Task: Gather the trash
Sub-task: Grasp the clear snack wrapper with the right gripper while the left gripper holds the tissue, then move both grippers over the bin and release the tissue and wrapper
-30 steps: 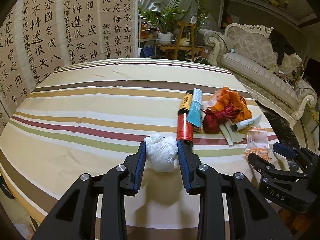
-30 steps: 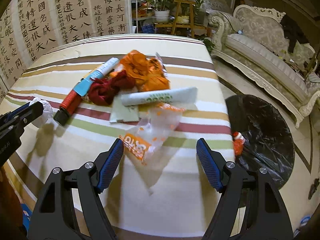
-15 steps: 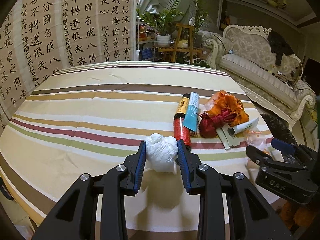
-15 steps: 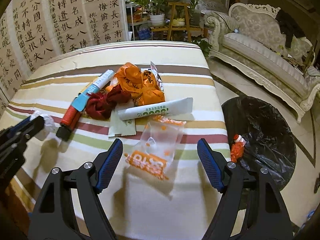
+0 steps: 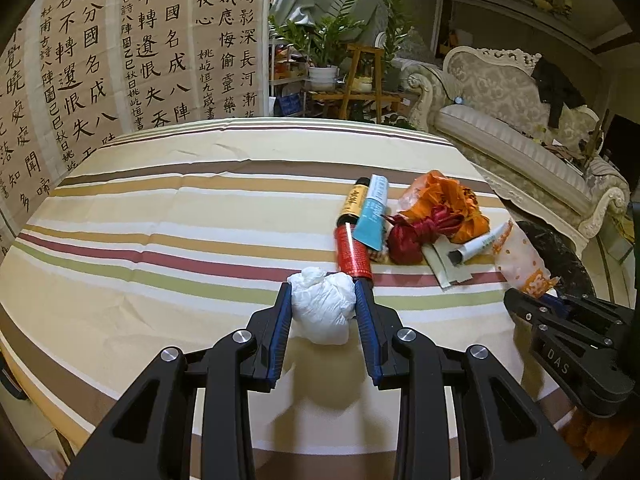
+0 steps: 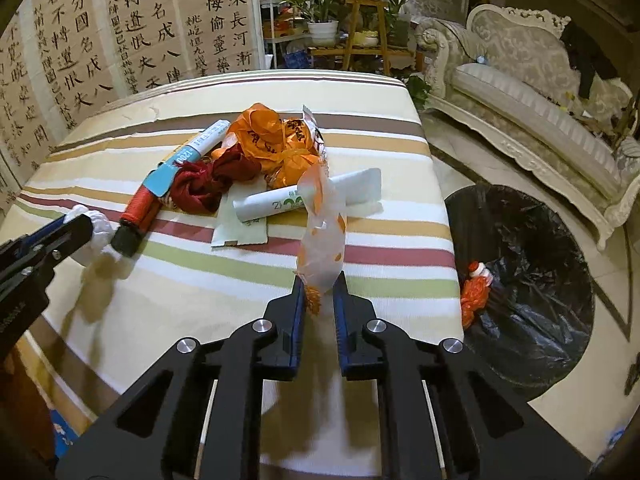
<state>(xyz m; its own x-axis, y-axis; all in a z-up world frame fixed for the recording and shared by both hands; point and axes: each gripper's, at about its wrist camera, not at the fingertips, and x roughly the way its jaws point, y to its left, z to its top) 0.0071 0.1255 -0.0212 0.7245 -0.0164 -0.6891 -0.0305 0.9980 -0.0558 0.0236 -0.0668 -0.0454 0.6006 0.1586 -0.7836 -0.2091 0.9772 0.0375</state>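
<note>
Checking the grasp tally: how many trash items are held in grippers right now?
2. The white paper wad sits clamped in the left gripper; the clear orange-printed wrapper is pinched in the right gripper. The rest lies on the table.

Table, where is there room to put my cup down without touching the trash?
The striped table is bare on its whole left side, from the calligraphy screen to the white paper wad, and along the far edge by the plants. The right side is crowded: red tube, orange bag, white tube.
</note>
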